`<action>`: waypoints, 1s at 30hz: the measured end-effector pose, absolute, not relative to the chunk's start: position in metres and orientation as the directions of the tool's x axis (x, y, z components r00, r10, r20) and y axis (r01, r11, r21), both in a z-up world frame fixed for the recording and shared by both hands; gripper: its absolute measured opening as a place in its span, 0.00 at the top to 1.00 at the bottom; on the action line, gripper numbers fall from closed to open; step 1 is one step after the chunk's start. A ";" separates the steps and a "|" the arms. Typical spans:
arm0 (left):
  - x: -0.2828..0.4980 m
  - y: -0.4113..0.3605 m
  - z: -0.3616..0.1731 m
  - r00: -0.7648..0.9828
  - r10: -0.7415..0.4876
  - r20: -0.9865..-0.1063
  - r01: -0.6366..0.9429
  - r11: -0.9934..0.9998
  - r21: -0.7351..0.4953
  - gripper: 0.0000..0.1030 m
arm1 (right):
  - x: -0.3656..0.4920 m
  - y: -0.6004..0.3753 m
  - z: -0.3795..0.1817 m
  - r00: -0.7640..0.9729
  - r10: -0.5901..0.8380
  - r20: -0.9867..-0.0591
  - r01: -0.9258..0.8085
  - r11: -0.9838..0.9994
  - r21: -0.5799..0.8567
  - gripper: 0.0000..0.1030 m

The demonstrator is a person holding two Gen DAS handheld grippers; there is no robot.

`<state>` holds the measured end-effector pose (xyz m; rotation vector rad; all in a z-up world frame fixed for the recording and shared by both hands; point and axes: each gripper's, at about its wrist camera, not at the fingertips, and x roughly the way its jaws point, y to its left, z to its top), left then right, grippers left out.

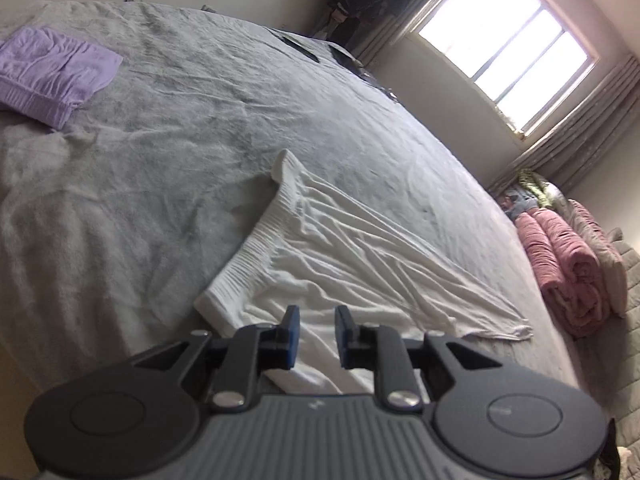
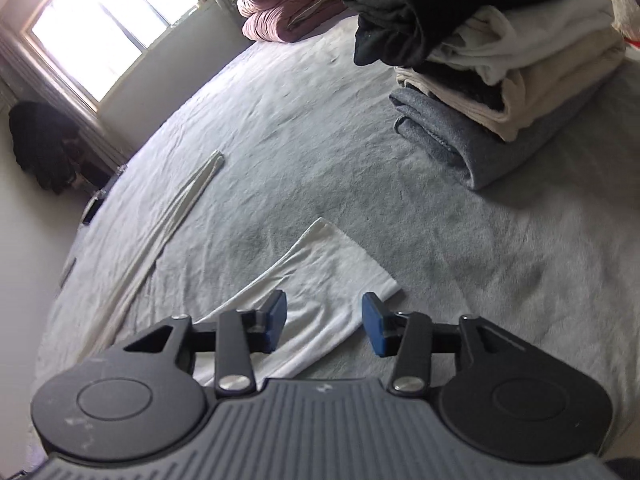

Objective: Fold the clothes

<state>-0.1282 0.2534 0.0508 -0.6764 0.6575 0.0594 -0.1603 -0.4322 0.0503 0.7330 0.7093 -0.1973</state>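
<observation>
Plainly, the white trousers [image 1: 344, 256] lie spread on the grey bed [image 1: 200, 128], elastic waistband [image 1: 256, 240] toward the left gripper [image 1: 316, 336] and a leg cuff [image 2: 340, 264] under the right gripper [image 2: 324, 324]. Both grippers hover just above the cloth, jaws parted with nothing between them; the left gap is narrow, the right wider.

The thin, wrinkled fabric is the risk: a pinch could catch only the top layer, so the legs separate when lifted and the fold goes crooked. The plush bedspread could also be nipped with the cloth and dragged along. The other leg [image 2: 176, 208] lies well apart (a narrow strip in the right view), so a one-sided pull may twist the garment. The lilac folded garment [image 1: 52, 72] and the folded stack [image 2: 500, 80] sit well clear.
</observation>
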 end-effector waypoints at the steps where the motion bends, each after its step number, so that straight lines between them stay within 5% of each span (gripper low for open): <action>1: -0.129 0.249 0.049 0.793 -0.154 -0.590 -0.262 0.788 -0.557 0.77 | -0.164 -0.430 0.050 0.751 0.089 -0.655 0.397 0.731 0.554 0.53; 13: -0.136 0.254 0.036 0.740 -0.052 -0.670 -0.376 0.794 -0.477 0.77 | -0.169 -0.436 0.029 0.720 -0.010 -0.694 0.528 0.657 0.539 0.53; 24: -0.132 0.269 0.023 0.744 -0.060 -0.665 -0.427 0.723 -0.543 0.59 | -0.160 -0.425 0.020 0.736 -0.074 -0.673 0.538 0.668 0.515 0.52; 26: -0.125 0.267 0.022 0.739 -0.041 -0.672 -0.431 0.738 -0.520 0.66 | -0.157 -0.422 0.020 0.733 -0.095 -0.673 0.539 0.684 0.491 0.57; 28: -0.118 0.266 0.021 0.731 -0.029 -0.681 -0.432 0.753 -0.497 0.93 | -0.155 -0.420 0.020 0.728 -0.119 -0.675 0.547 0.693 0.469 0.79; 30: -0.117 0.269 0.020 0.740 -0.032 -0.672 -0.428 0.748 -0.507 0.98 | -0.157 -0.421 0.020 0.734 -0.134 -0.666 0.555 0.683 0.474 0.97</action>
